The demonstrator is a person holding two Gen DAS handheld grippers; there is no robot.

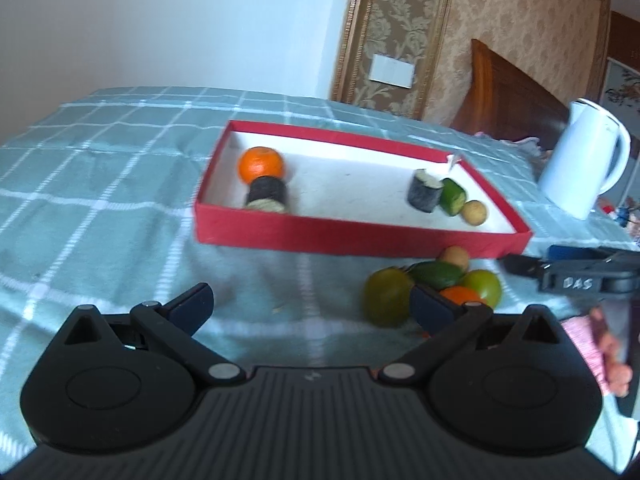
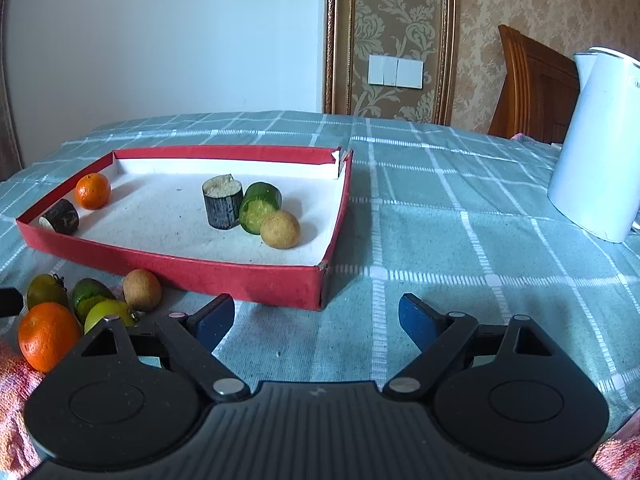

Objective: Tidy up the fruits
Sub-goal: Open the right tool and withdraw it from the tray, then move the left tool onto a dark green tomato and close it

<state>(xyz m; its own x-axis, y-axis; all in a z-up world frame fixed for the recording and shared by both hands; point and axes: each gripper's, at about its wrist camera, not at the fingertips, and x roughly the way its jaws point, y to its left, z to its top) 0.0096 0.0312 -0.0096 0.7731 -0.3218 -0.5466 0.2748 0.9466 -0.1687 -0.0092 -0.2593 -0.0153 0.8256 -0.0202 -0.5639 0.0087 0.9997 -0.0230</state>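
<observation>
Both grippers' fingers (image 2: 216, 322) are spread and empty; loose fruits (image 2: 48, 336) wait left of the right fingers, outside the red tray (image 2: 180, 272).

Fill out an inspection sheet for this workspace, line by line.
Surface: checked teal cloth.
Job's things: red tray holds an orange, two dark cut pieces, a green cut piece and a tan fruit; fruit pile lies on the cloth outside the tray's near wall.
Clutter: white kettle.
Grippers: left gripper open, empty; right gripper open, empty.
Cables: nothing seen.
Surroundings: patterned wallpaper, wall switch, wooden headboard.
</observation>
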